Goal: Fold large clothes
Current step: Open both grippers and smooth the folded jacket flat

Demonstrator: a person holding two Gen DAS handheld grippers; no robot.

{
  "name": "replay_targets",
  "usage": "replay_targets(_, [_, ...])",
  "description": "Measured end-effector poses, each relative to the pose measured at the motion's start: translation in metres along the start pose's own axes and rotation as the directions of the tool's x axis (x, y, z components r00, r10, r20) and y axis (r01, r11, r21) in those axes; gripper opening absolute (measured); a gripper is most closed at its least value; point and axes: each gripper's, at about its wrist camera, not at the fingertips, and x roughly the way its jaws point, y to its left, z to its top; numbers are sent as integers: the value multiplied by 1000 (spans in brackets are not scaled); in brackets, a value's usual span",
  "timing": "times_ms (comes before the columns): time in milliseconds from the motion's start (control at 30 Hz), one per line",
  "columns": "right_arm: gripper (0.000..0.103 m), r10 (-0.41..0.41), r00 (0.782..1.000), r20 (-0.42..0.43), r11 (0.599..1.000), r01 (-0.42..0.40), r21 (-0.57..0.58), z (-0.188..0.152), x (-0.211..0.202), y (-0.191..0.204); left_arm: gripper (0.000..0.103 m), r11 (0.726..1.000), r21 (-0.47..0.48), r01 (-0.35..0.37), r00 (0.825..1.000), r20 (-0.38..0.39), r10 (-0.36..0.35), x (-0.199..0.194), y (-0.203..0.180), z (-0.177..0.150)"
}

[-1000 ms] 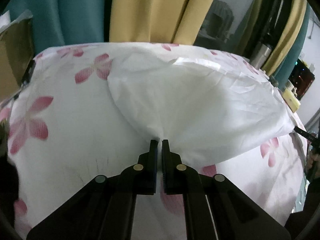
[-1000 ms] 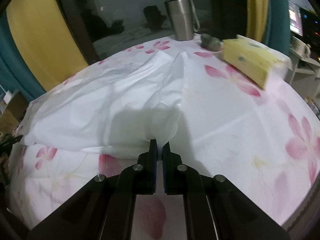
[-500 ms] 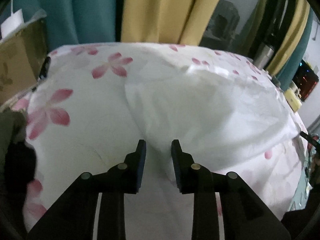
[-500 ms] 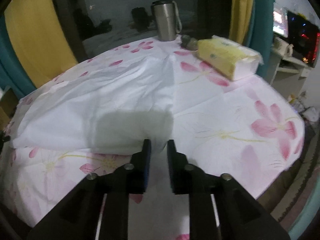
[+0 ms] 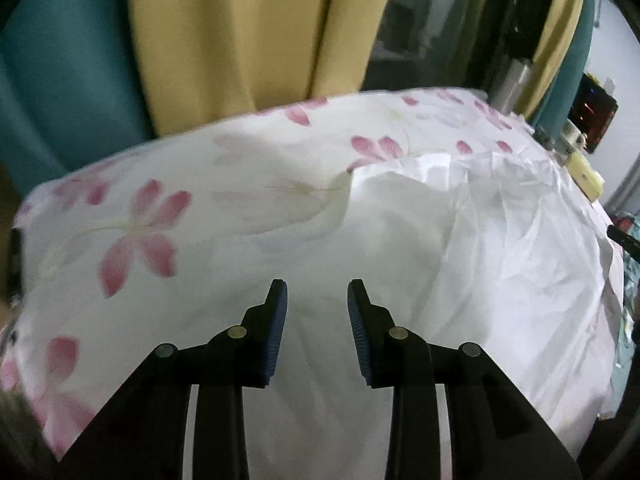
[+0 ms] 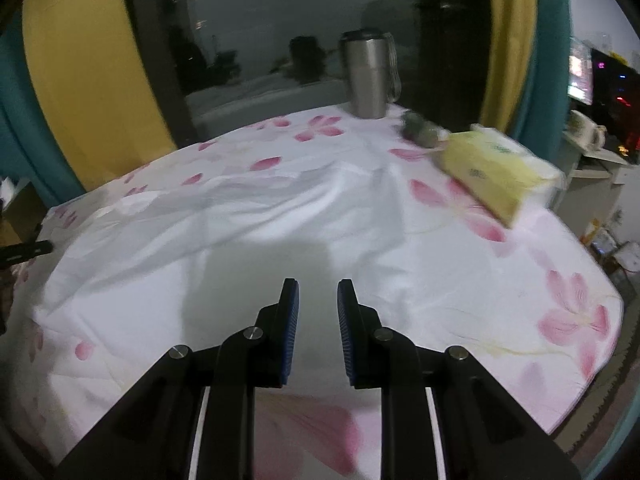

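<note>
Both tongs have let go since a second ago, when each pinched the white garment. From the left wrist, the left tongs [image 5: 316, 286] stand wide apart and empty above the white garment [image 5: 460, 248], which lies rumpled on the flowered tabletop [image 5: 140, 220]. From the right wrist, the right tongs [image 6: 317, 285] are parted more narrowly, empty, over the garment's near edge [image 6: 224, 240]. A steel tumbler [image 6: 368, 74] and a yellow tissue pack [image 6: 492, 168] sit toward the tabletop's far right edge.

Left gripper [image 5: 316, 292] with jaws apart and holding nothing, above rumpled white garment [image 5: 460, 240], spread on pink-flowered sheet [image 5: 140, 232], yellow curtain [image 5: 248, 32] and teal curtain [image 5: 60, 80] behind.
</note>
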Motion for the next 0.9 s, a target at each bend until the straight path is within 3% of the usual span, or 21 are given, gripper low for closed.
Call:
replay_targets(100, [19, 34, 999, -19, 999, -34, -20, 4, 14, 14, 33, 1000, -8, -20, 1000, -23, 20, 21, 6, 7])
replay_targets(433, [19, 48, 996, -71, 998, -50, -24, 10, 42, 30, 34, 978, -115, -175, 982, 55, 182, 24, 46, 26])
replay_targets(567, [19, 57, 997, -58, 998, -60, -36, 16, 41, 40, 34, 989, -98, -114, 985, 117, 125, 0, 23, 24])
replay_targets(700, [19, 145, 989, -23, 986, -146, -85, 23, 33, 68, 33, 1000, -14, -10, 988, 156, 12, -20, -31, 18])
replay_targets(900, [19, 221, 974, -50, 953, -227, -199, 13, 41, 118, 34, 984, 95, 151, 980, 118, -161, -24, -110, -10])
